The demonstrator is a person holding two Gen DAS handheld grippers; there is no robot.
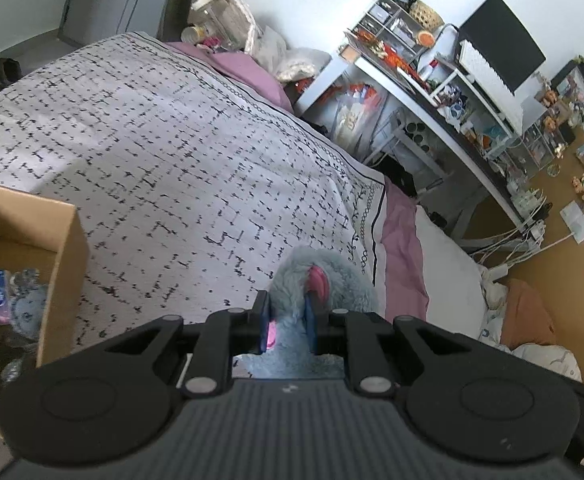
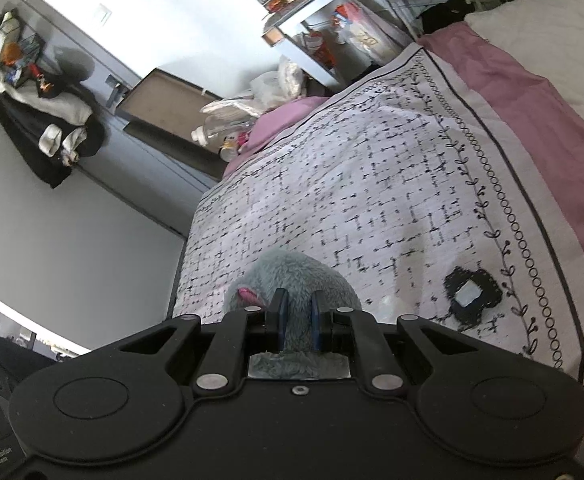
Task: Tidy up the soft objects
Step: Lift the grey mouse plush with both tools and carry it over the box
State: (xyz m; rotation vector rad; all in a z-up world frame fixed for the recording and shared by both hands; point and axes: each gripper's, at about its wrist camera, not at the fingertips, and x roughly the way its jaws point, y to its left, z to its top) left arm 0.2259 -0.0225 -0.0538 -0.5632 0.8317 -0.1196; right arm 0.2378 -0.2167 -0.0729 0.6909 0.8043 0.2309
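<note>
A fluffy grey-blue plush toy with pink patches is held over the bed. My left gripper is shut on one part of it, with a pink patch beside the left finger. My right gripper is shut on another part of the plush toy, which shows a pink ear at its left. A cardboard box stands at the left in the left wrist view, with soft items and a blue packet inside.
The bed's black-and-white patterned blanket lies below, over a pink sheet. A cluttered white desk with a monitor stands beyond the bed. Bottles and bags crowd the bed's far corner. Grey floor lies to the left.
</note>
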